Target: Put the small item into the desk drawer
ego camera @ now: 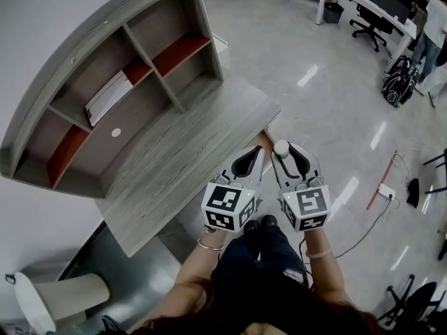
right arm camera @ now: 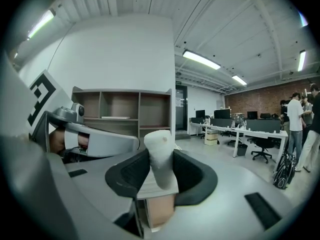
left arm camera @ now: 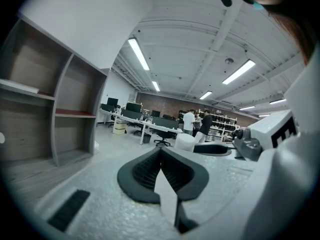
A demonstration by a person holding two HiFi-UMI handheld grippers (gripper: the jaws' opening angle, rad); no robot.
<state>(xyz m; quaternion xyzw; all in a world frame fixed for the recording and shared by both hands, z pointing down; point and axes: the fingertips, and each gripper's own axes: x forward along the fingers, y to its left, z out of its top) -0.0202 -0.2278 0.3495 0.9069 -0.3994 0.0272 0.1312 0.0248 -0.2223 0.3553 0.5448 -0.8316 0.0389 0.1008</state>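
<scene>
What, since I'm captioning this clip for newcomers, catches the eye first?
The right gripper, bottom centre, pinches a small white cylinder in its jaws; the left gripper beside it is shut and empty. Ahead stands a grey wooden desk whose shelf unit has red panels.

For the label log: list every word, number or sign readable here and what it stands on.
No readable words or numbers anywhere.
Left marker cube, right marker cube: black square patterns only.
White item: no print visible.
White sheet in the shelf unit: nothing legible.
</scene>
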